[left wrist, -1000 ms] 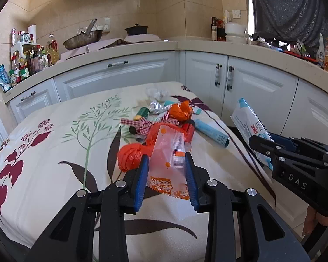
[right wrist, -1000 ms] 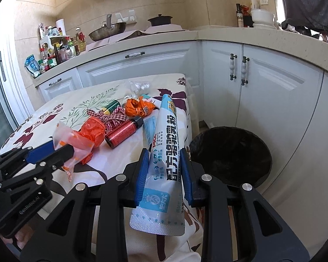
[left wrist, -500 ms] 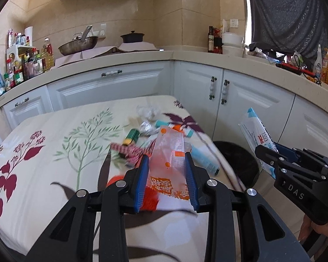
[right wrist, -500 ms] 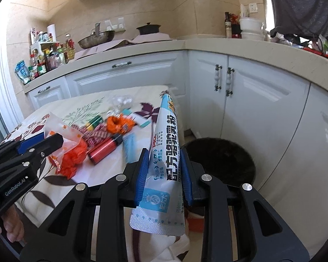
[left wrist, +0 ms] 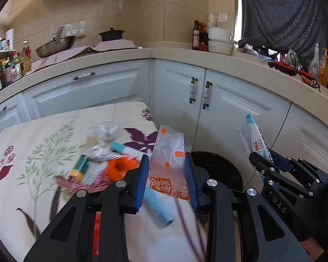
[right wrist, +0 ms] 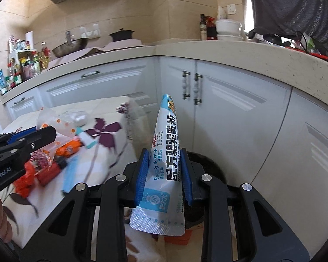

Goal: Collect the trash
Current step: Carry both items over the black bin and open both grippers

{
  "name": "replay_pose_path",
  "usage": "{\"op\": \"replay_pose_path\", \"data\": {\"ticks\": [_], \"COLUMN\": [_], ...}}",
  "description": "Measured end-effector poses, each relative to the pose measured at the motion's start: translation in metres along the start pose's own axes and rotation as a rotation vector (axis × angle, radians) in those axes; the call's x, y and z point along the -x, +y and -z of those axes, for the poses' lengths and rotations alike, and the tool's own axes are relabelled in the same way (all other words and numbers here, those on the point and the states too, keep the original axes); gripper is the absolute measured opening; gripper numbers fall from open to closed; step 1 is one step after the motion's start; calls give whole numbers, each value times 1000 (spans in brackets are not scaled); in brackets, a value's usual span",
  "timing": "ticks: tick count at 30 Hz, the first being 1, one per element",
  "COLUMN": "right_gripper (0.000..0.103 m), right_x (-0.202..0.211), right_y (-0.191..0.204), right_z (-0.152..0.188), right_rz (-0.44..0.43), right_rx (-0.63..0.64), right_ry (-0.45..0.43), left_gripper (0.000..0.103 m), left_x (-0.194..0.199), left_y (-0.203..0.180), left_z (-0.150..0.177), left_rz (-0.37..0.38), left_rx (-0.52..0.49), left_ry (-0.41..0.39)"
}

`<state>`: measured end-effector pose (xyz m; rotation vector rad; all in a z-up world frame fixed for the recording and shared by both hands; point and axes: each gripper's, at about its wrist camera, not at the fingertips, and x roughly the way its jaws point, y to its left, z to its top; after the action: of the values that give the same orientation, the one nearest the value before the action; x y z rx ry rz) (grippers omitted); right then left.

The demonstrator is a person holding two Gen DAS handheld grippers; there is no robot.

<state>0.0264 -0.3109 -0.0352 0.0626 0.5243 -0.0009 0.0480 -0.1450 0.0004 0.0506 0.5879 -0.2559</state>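
My left gripper point(left wrist: 166, 180) is shut on a clear plastic wrapper with orange print point(left wrist: 169, 159), held near the table's right edge. My right gripper point(right wrist: 164, 174) is shut on a long white and blue powder pouch point(right wrist: 166, 144), held upright above the black trash bin point(right wrist: 210, 166). The bin point(left wrist: 218, 170) stands on the floor beside the table, below the cabinets. The right gripper with the pouch point(left wrist: 254, 139) shows at the right of the left wrist view. The left gripper point(right wrist: 21, 146) shows at the left of the right wrist view.
Several pieces of trash lie on the floral tablecloth point(left wrist: 43, 144): an orange bag point(left wrist: 120, 168), a blue tube point(left wrist: 157, 207), crumpled foil point(left wrist: 100, 152), a green tube point(left wrist: 79, 167), a red can point(right wrist: 50, 172). White cabinets point(left wrist: 229, 109) and the counter stand behind.
Both grippers have moved right, off the trash pile toward the bin, each still holding its item. The bin has come closer below them.
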Motion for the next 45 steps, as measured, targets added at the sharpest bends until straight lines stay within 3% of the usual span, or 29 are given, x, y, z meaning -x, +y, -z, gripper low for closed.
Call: {"op": "replay_pose_path", "data": {"ticks": [15, 26, 30, 34, 45], "right_gripper": [28, 29, 30, 44, 48], "right_x": [-55, -97, -109, -111, -95], "right_y": [-44, -60, -60, -59, -55], "right_z": [-6, -5, -4, -4, -9], "right_rz": [31, 34, 32, 45, 57], "right_rx": [-41, -61, -67, -73, -79], "right_ry": [58, 118, 132, 129, 110], "left_gripper": [33, 35, 54, 67, 75], "left_x": [-81, -127, -131, -129, -106], "left_y": [-52, -57, -57, -50, -42], "left_z": [-22, -25, -24, -26, -34], "left_rz": [-15, -16, -17, -15, 2], "left_rx": [-2, 27, 32, 66, 71], "left_ry": [112, 195, 206, 201, 167]}}
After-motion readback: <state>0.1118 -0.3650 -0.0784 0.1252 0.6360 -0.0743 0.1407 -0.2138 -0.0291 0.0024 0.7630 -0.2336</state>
